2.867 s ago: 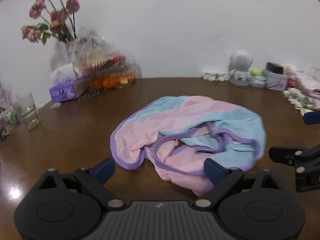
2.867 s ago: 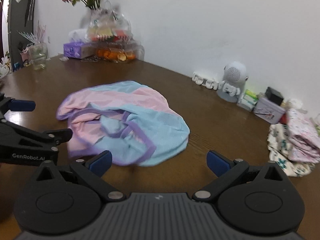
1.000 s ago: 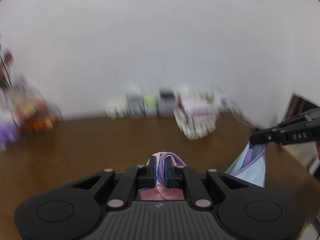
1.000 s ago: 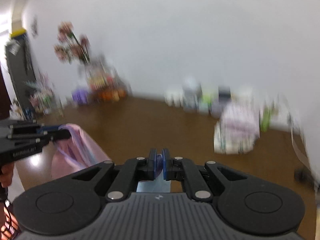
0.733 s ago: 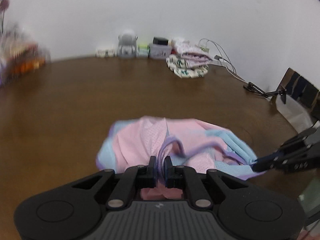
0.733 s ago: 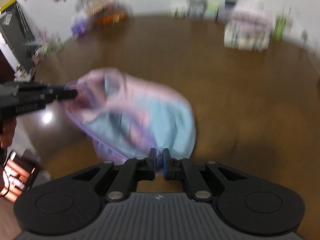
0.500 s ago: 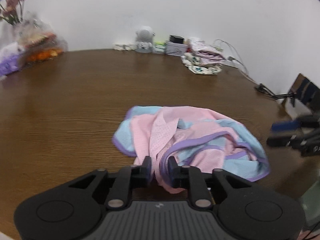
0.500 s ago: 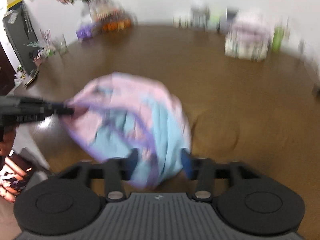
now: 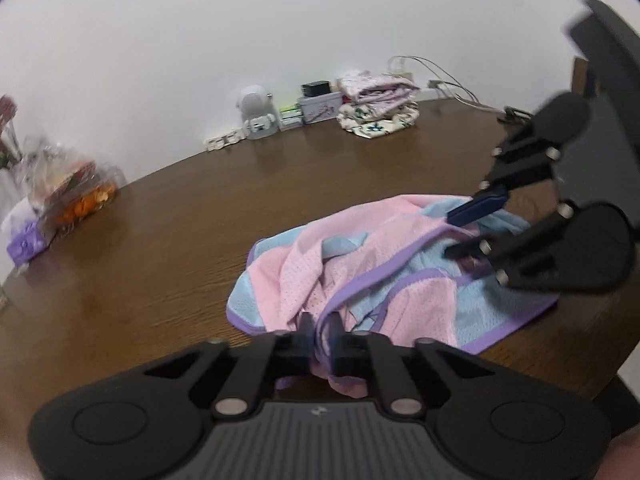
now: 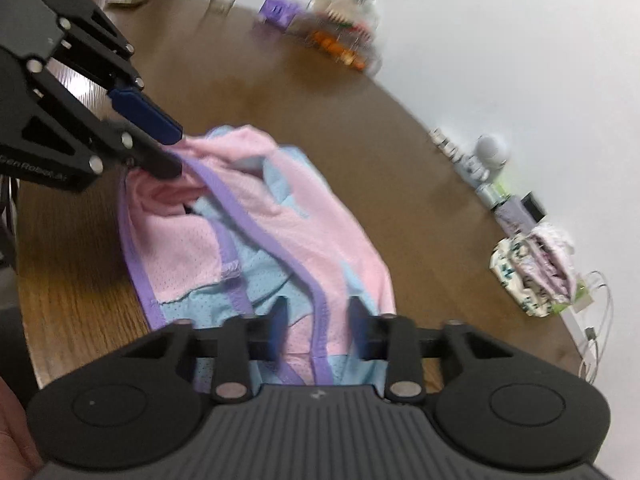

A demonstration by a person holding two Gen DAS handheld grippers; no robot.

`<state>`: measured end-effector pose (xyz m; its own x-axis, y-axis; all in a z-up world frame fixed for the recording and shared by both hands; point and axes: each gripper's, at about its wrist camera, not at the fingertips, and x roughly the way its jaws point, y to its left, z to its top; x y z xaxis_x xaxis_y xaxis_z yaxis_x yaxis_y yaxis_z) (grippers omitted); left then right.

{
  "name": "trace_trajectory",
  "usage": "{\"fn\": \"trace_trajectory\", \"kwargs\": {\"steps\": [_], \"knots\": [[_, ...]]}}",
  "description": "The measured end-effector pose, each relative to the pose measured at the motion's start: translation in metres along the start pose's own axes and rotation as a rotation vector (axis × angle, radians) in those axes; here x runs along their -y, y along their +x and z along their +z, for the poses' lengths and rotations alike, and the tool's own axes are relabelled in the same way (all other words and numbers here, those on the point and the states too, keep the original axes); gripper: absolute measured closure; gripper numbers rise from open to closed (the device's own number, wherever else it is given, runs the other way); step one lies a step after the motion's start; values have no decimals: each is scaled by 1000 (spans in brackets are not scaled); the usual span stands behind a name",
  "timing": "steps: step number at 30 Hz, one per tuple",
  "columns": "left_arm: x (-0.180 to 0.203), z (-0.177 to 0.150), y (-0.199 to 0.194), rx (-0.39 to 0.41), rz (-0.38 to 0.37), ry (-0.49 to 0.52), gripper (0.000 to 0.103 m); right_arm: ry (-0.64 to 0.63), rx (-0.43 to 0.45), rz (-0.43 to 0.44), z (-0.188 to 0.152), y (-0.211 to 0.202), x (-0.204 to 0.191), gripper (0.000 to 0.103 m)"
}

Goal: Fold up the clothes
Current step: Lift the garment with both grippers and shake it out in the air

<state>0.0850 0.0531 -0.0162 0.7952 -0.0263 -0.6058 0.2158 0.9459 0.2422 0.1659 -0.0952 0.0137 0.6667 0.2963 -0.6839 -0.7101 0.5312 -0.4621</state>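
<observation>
On brown table (image 9: 168,240), crumpled pink-blue garment (image 9: 372,272) with purple trim, left gripper (image 9: 320,330) pinching trim at garment's 6 o'clock edge, right gripper (image 10: 316,320) fingers apart over cloth, folded clothes stack (image 9: 378,106) at 1 o'clock.

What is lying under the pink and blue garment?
The pink and blue garment lies on the brown wooden table. Anything beneath its bunched folds is covered and cannot be seen.
</observation>
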Motion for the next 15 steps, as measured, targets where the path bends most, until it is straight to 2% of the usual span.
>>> {"fn": "trace_trajectory", "kwargs": {"steps": [3,7,11,13,15], "knots": [[1,6,-6,38,13,37,101,45,-3,11,5,2,13,100],[-2,25,-10,86,22,55,101,182,54,4,13,-15,48,101],[-10,57,-12,133,22,40,100,348,177,13,40,-55,99,101],[-13,72,-13,156,23,33,94,416,241,14,54,-78,121,101],[-14,89,-12,173,-20,-12,84,462,300,7,68,-101,139,101]]}}
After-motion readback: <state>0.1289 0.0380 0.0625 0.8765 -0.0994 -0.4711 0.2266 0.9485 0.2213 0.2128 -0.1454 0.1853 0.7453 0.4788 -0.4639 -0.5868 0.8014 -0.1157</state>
